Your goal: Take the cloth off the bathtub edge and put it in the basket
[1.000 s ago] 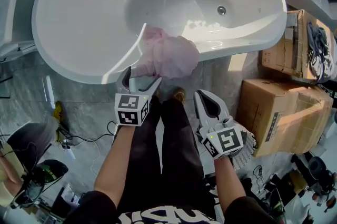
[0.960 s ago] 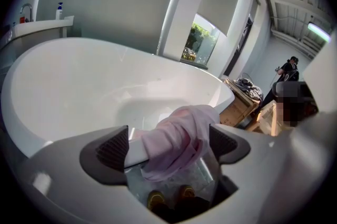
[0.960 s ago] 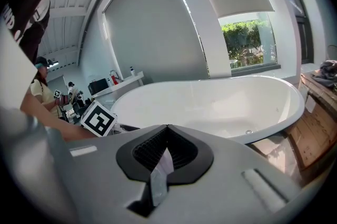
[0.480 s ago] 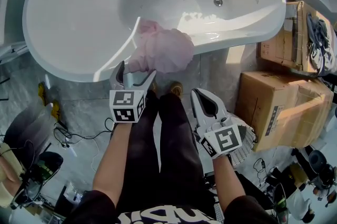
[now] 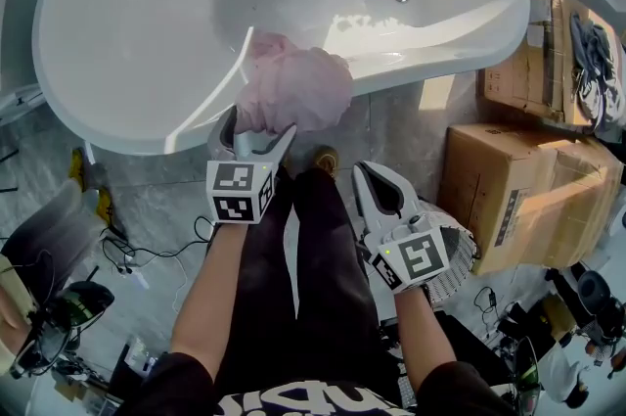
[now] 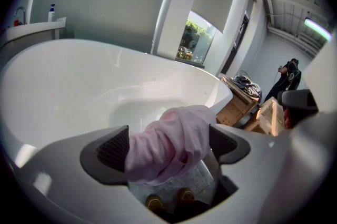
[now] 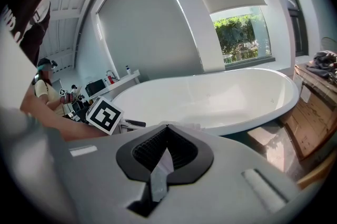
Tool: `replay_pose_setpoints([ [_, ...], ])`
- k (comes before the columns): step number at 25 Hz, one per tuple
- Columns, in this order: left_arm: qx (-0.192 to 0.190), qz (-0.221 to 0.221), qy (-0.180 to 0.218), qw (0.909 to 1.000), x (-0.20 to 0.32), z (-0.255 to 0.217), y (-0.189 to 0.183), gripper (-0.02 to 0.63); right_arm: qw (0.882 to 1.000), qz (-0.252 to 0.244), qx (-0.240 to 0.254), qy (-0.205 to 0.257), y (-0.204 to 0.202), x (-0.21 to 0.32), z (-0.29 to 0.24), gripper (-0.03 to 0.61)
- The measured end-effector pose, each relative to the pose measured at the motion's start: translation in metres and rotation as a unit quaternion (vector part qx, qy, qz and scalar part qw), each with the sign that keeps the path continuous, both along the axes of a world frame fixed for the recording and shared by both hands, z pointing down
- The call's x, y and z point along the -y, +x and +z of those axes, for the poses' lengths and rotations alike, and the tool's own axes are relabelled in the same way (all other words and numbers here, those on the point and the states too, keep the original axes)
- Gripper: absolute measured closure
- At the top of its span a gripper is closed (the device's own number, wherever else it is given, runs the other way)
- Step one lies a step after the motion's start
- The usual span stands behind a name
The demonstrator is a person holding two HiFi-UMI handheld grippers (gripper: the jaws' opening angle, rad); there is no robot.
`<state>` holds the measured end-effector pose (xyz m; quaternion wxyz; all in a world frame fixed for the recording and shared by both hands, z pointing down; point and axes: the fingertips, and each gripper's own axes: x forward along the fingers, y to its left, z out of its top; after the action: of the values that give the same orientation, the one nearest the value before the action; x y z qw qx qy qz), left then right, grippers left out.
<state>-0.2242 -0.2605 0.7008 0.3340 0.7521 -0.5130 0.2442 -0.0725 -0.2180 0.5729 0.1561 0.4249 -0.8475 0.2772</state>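
1. No word or number here can be read.
2. The marker cubes on the left gripper (image 5: 260, 126) and the right gripper (image 5: 377, 179) show only black-and-white square patterns.
3. The cardboard box (image 5: 518, 208) bears a dark printed strip, too small to read.
4. White lettering on the person's black shirt (image 5: 293, 401) is cut off by the frame edge.

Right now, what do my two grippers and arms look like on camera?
Both the left gripper and right gripper are light grey plastic with curved, tapering jaws lined with dark ribbed pads. Each carries a white cube printed with black square markers. Forearms are bare of sleeves; the person wears a black top with white lettering.
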Motion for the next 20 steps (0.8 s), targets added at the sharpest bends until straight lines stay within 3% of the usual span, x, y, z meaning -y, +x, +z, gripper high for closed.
replay_pose_setpoints([
  [4,-0.001,0.020,0.002,0.9998,0.004,0.002,0.022,0.156,1.000,0.005,0.002,-0.002,0.004,0.001,0.002,0.569],
  [10,0.010,0.008,-0.003,0.9999,0.013,0.008,0.026,0.156,1.000,0.015,0.002,-0.007,0.013,0.004,0.007,0.569],
  [20,0.061,-0.008,-0.002,0.9981,0.019,0.017,0.022,0.207,1.000,0.021,0.005,-0.019,0.016,0.005,0.020,0.569],
])
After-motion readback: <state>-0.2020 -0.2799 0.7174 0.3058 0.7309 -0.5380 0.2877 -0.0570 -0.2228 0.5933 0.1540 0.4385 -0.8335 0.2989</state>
